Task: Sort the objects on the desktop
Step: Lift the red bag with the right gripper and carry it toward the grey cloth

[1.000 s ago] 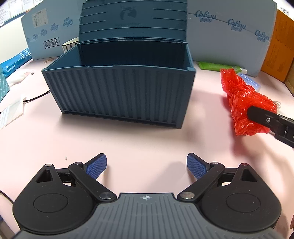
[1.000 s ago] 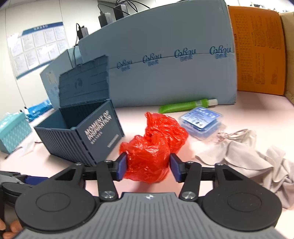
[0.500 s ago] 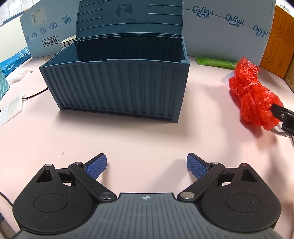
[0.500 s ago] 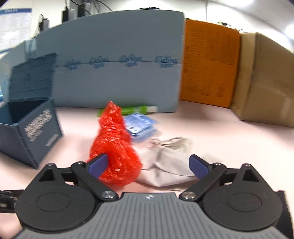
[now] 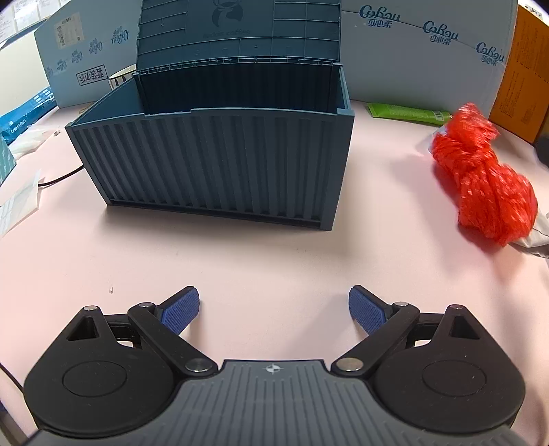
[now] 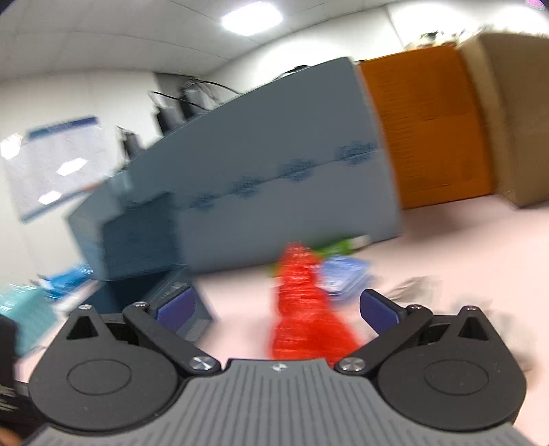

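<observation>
My left fingers [image 5: 273, 310] stood spread wide over the bare pink table [image 5: 240, 267], nothing between the blue pads, pointed down toward the surface. Directly beyond them sat the dark blue container-style box [image 5: 219, 161], ribbed on its near wall, its lid [image 5: 240, 31] swung up and back so the inside was open. Well to the right of the box lay the crumpled red plastic bag [image 5: 483, 178] on the table, its near end resting against a piece of pale cloth [image 5: 532, 240] at the frame edge. A green tube [image 5: 408, 113] lay farther off, along the foot of the light blue carton [image 5: 429, 61]; an orange box [image 5: 521, 68] stood to the right of that.

My right fingers [image 6: 277, 307] were opening, almost at full spread. The right wrist view was heavily blurred. The red bag [image 6: 305, 308] stood between the pads, nearer the right one, but neither pad pressed on it; it sat free on the table. Just beyond it showed a flat blue packet [image 6: 343, 274] and the green tube [image 6: 336, 245]. The blue box [image 6: 178, 302] appeared at the left behind my left pad. Pale cloth [image 6: 411, 288] lay to the right, too smeared to describe further.
</observation>
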